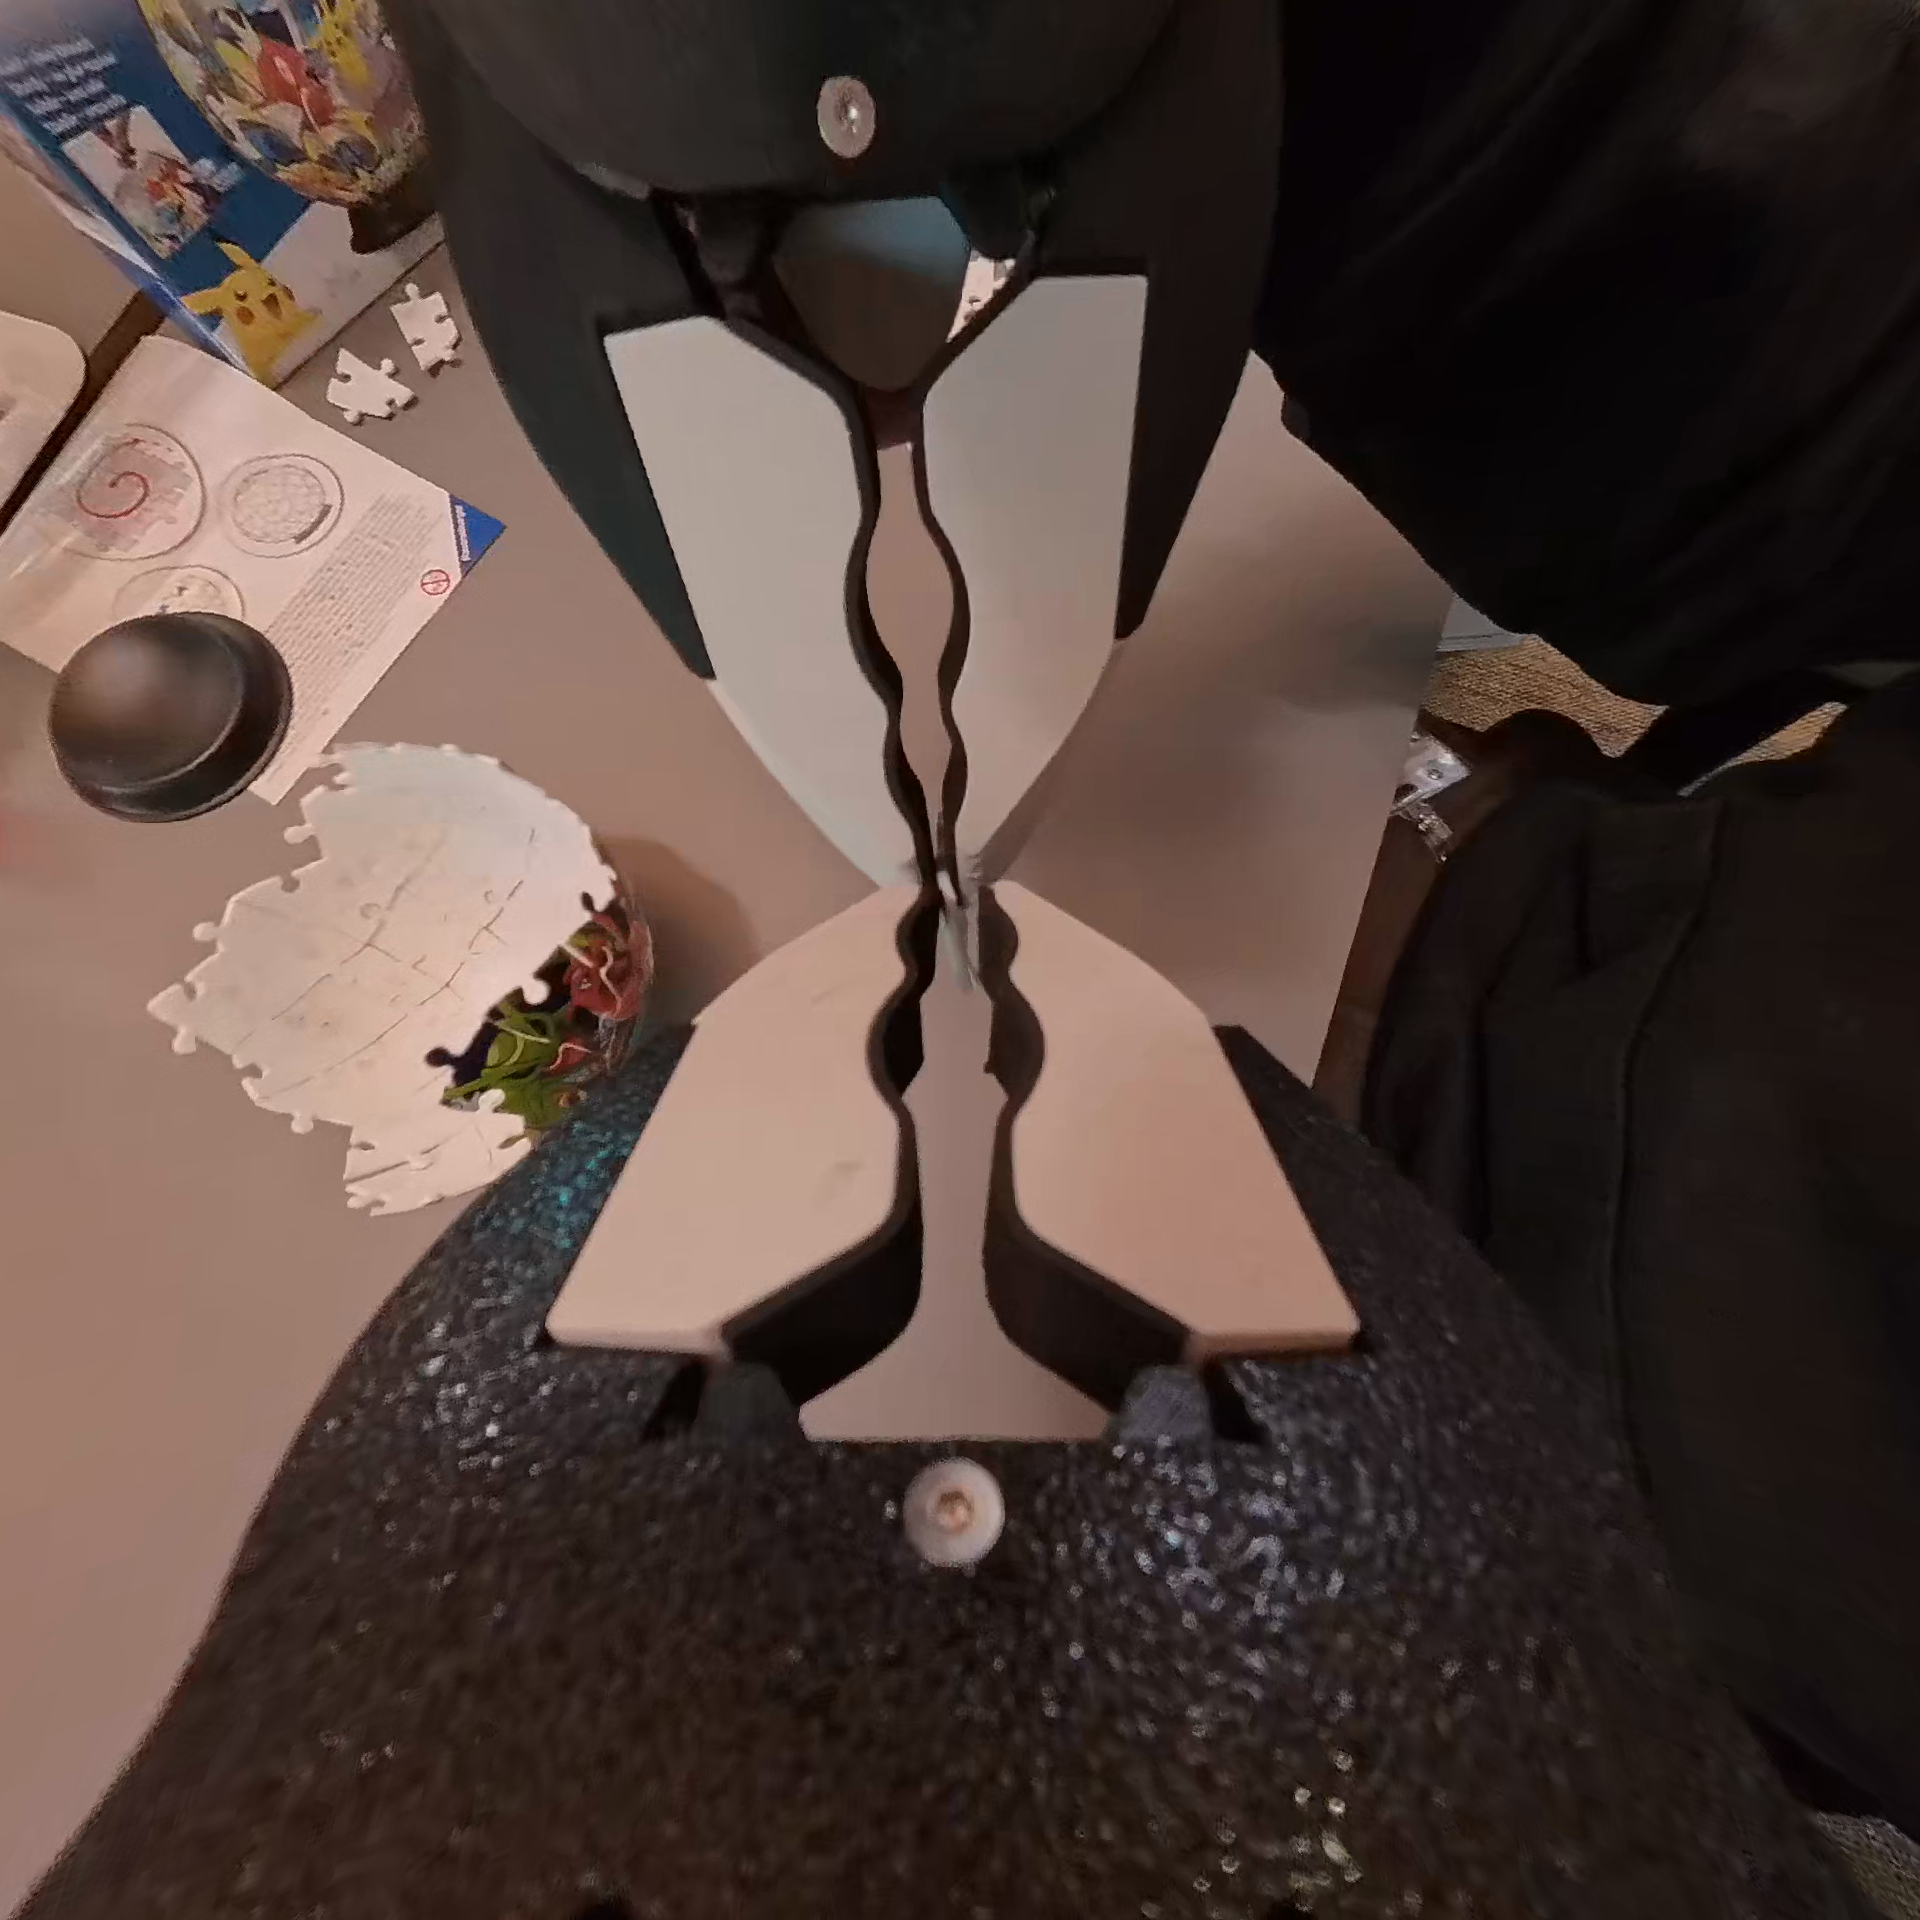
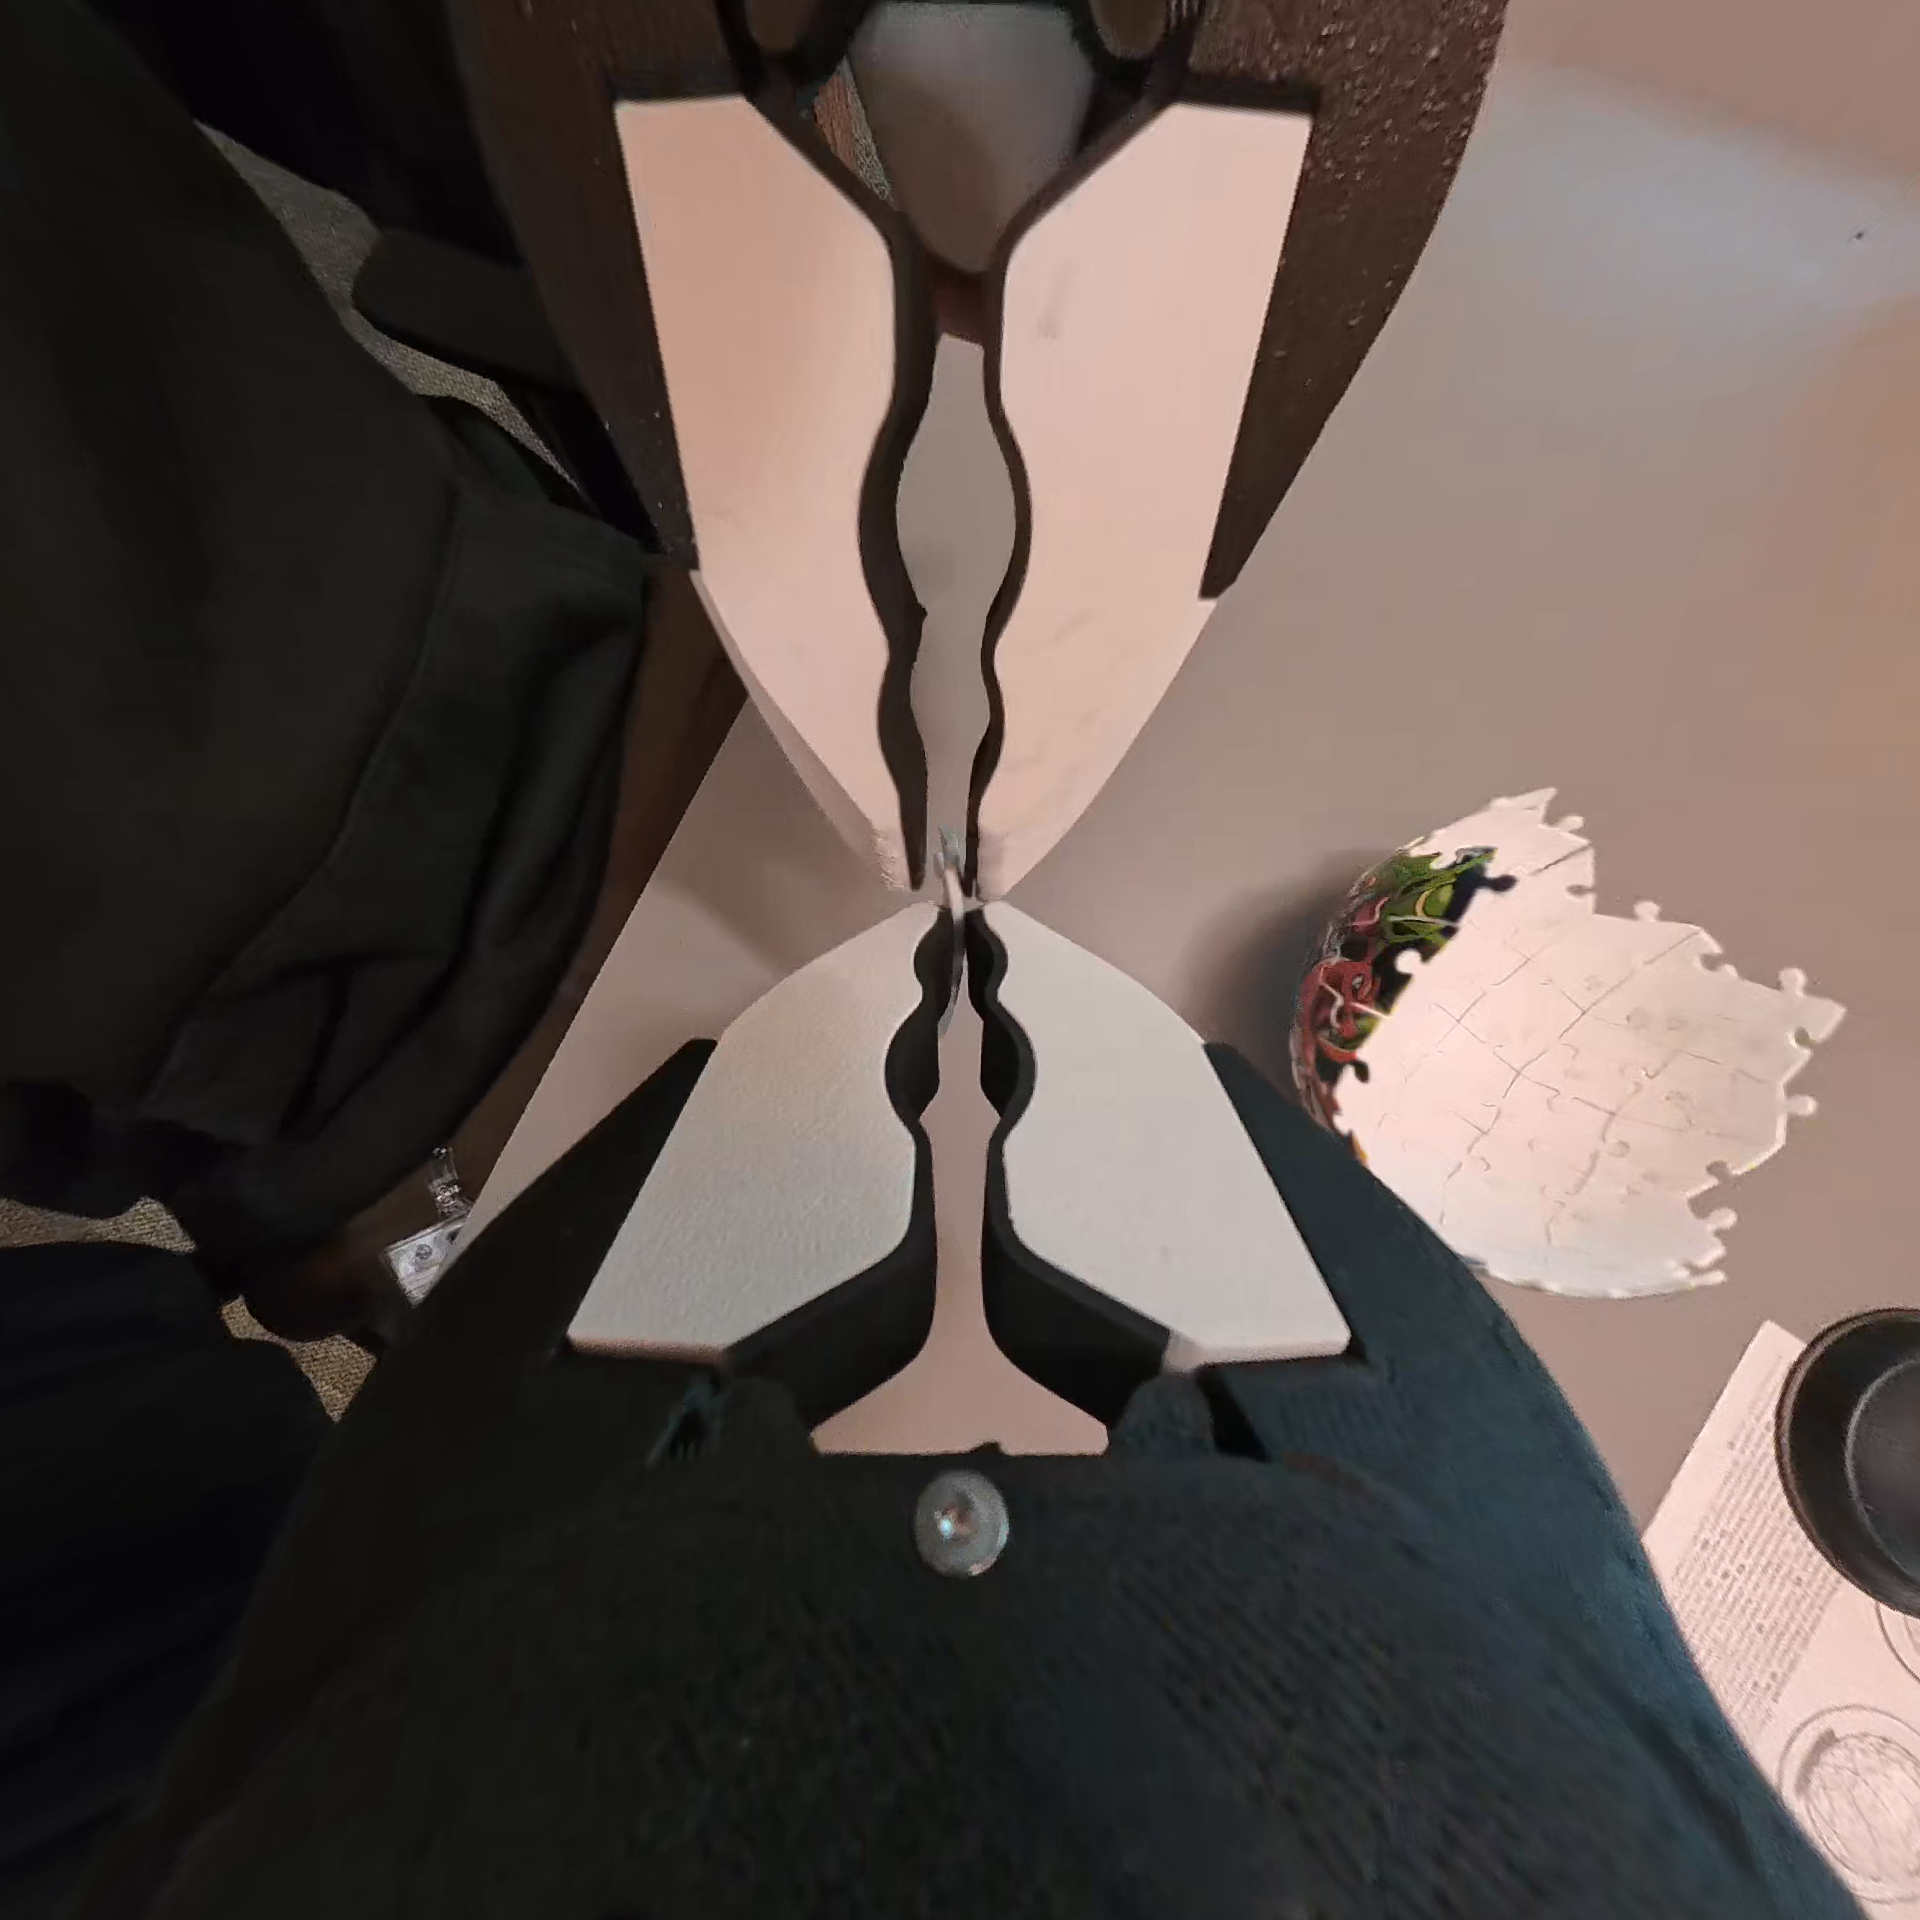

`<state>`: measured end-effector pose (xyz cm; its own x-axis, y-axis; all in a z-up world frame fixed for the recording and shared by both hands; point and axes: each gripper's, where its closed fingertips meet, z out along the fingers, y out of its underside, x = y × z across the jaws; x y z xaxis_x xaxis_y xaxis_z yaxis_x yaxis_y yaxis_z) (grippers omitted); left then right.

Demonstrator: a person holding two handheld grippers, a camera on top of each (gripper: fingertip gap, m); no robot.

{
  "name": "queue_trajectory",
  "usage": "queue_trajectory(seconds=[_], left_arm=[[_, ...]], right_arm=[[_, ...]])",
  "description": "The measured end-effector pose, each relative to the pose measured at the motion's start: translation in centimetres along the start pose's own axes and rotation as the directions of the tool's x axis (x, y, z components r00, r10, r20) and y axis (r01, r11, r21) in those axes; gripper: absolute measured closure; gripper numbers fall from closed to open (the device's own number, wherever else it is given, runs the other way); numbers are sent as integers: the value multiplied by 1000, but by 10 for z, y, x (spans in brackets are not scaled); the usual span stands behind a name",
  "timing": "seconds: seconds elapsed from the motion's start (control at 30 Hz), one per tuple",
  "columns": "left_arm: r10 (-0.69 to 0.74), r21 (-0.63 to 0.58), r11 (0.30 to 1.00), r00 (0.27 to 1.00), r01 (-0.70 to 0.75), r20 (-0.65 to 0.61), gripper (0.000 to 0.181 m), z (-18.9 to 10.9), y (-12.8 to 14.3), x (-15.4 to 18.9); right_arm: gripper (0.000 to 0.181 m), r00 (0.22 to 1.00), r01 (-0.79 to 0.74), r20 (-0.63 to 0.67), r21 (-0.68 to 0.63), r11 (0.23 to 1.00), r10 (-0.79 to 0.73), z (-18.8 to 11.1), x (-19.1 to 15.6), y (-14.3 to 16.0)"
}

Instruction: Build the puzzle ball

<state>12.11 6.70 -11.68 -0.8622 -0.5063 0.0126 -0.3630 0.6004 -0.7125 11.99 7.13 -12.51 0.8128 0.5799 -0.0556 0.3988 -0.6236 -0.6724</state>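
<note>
Two hand-held grippers meet tip to tip above the worktop point(image 1: 1195, 727), the left hand-held gripper point(image 1: 951, 914) and the right hand-held gripper point(image 2: 951, 925) each nearly closed, pinching one small white puzzle piece point(image 1: 956, 940) between them. One half-built puzzle ball point(image 1: 416, 966) lies to the left of the left tips, apart. Two loose pieces point(image 1: 400, 348), one box point(image 1: 208, 177), one instruction sheet point(image 1: 239, 540) and one black stand point(image 1: 166, 712) lie beyond.

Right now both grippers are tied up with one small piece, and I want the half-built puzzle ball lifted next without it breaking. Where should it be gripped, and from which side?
My judgement: take the half-built puzzle ball across its closed, printed bottom, coming from the side away from the opening. It lies tipped over on the table, and its jagged rim of loose tabs would probably flex or pop apart.
</note>
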Motion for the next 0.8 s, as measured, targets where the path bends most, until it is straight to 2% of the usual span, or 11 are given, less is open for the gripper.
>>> queue_trajectory(seconds=[0.13,0.3,0.33,0.4,0.5,0.57,0.67,0.77,0.8], left_arm=[[-28,-23,999,999,28,19,178,3,5,-3],[-30,18,999,998,29,52,180,6,4,-10],[-47,49,998,997,44,59,180,5,2,-12],[-114,154,983,992,104,61,180,-1,-6,-16],[-254,370,904,966,216,55,180,-17,-21,-28],[-318,489,834,947,256,47,180,-29,-27,-37],[-384,624,730,923,278,38,180,-45,-33,-47],[-414,738,604,910,299,-30,180,-58,-41,-48],[-418,762,578,908,294,-34,180,-60,-42,-49]], right_arm=[[177,1000,-3,-16,20,1000,4,-1,2,-1],[167,998,-27,-52,25,999,29,-2,7,3],[165,995,-43,-88,53,998,48,-4,11,2],[157,976,-67,-188,197,978,105,-16,24,-6],[149,935,-112,-264,417,902,238,-37,36,-14],[144,899,-133,-283,550,824,334,-50,44,-17],[142,846,-172,-251,708,685,471,-65,54,-16],[150,853,-179,-166,798,575,495,-64,52,-25],[152,867,-182,-137,807,561,479,-60,48,-30]])
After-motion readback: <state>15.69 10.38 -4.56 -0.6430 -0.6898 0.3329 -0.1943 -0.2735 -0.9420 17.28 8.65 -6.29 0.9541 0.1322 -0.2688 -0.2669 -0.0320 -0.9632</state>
